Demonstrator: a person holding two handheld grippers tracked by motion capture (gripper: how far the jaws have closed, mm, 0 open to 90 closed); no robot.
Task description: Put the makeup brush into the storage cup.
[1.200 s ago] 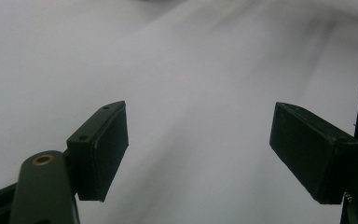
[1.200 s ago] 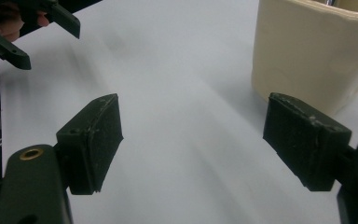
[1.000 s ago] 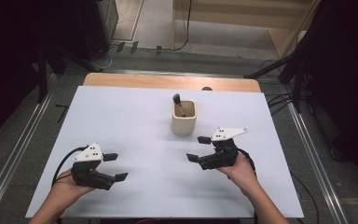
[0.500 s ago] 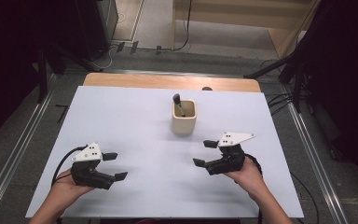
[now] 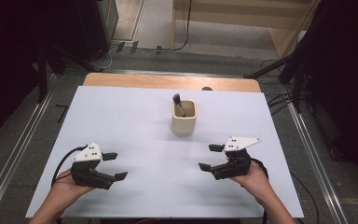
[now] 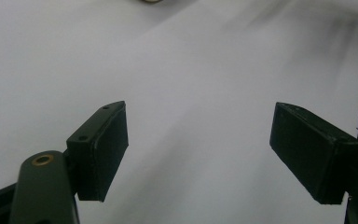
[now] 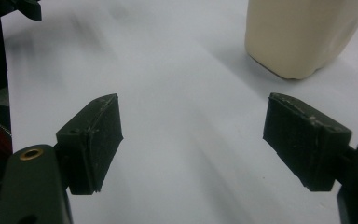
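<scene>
Right hand-held gripper point(image 5: 210, 157) has its jaws spread wide with nothing between them, sitting low over the white worktop point(image 5: 135, 121) just near-right of the cream cup point(image 5: 184, 117). Left hand-held gripper point(image 5: 115, 166) is spread and empty too, well off to the cup's near-left. The cup stands upright with a dark-handled tool point(image 5: 177, 102) leaning inside it.

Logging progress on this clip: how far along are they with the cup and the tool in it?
Done: nothing visible; the dark-handled tool stands in the cream cup mid-table. In hand: nothing; the left gripper and the right gripper hang open near the table's front edge, apart from the cup. Left: likely the whole handling.
</scene>
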